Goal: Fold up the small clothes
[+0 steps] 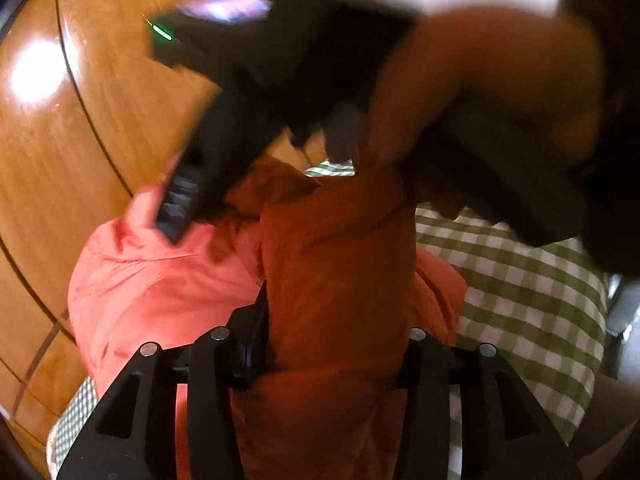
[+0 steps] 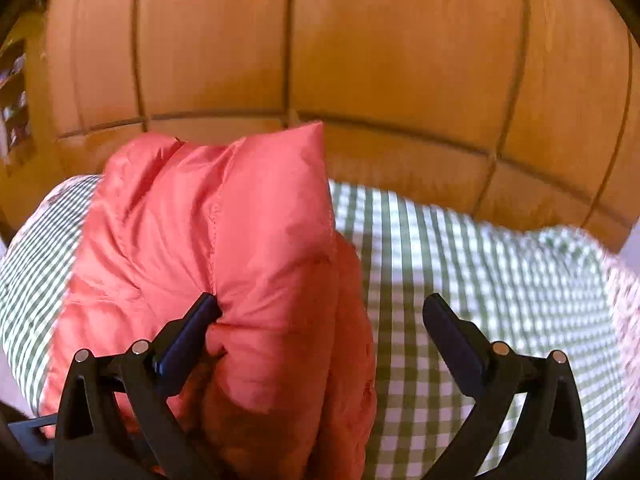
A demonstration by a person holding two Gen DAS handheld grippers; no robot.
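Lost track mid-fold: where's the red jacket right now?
The red jacket is bunched on the green checked cloth, left of centre in the right wrist view, with the wooden floor beyond it.

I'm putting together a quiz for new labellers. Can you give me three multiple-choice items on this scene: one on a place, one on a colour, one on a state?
1. The red jacket lies on:
A. a glass table
B. a checked cloth
C. a metal tray

2. The cloth's checks are:
A. blue and yellow
B. black and red
C. green and white

3. The right claw is:
A. open, with one finger against the jacket
B. shut on a sock
C. shut on nothing

Answers:
1. B: the checked fabric spreads out on both sides of the jacket.
2. C: green and white squares show in both views.
3. A: its fingers stand wide apart, and only one touches the jacket.
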